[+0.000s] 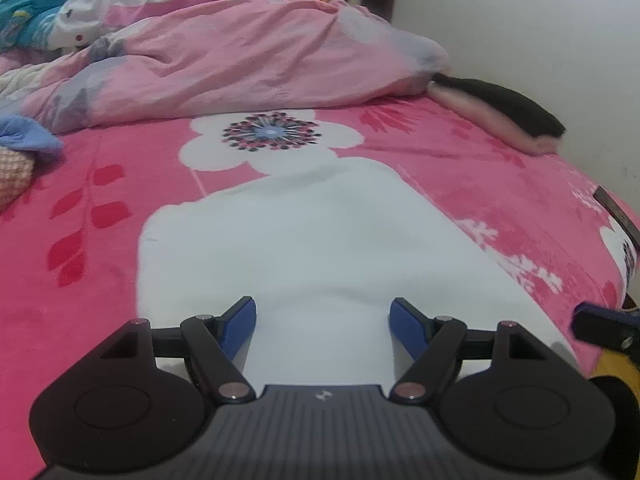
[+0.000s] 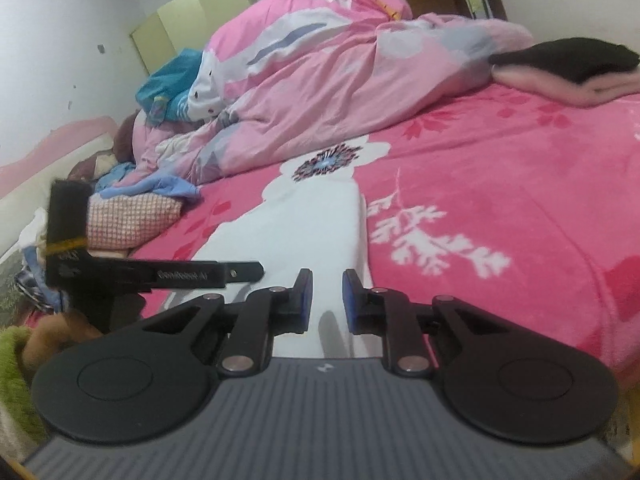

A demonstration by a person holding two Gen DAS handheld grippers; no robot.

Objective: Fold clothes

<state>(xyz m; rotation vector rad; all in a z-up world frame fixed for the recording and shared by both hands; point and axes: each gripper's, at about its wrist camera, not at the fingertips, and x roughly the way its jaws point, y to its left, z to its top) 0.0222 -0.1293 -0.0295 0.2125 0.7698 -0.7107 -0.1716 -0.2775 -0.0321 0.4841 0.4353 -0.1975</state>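
Looking pretty far along: the white garment (image 1: pixel 320 248) lies folded into a neat strip on the pink bedspread (image 1: pixel 80 280), left gripper (image 1: pixel 323 326) spread wide over its near end, right gripper (image 2: pixel 325 300) narrow and empty (unfolded pile (image 2: pixel 132 216) waits beside the bedspread's far edge).

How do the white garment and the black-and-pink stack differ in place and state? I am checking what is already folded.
The white garment lies flat as a single long fold at the near edge, before both tongs; the black-and-pink stack sits far off by the wall. The white garment is one plain colour; the stack shows a black piece on a pale pink one. The stack looks thicker. Both rest on the pink floral bedspread.
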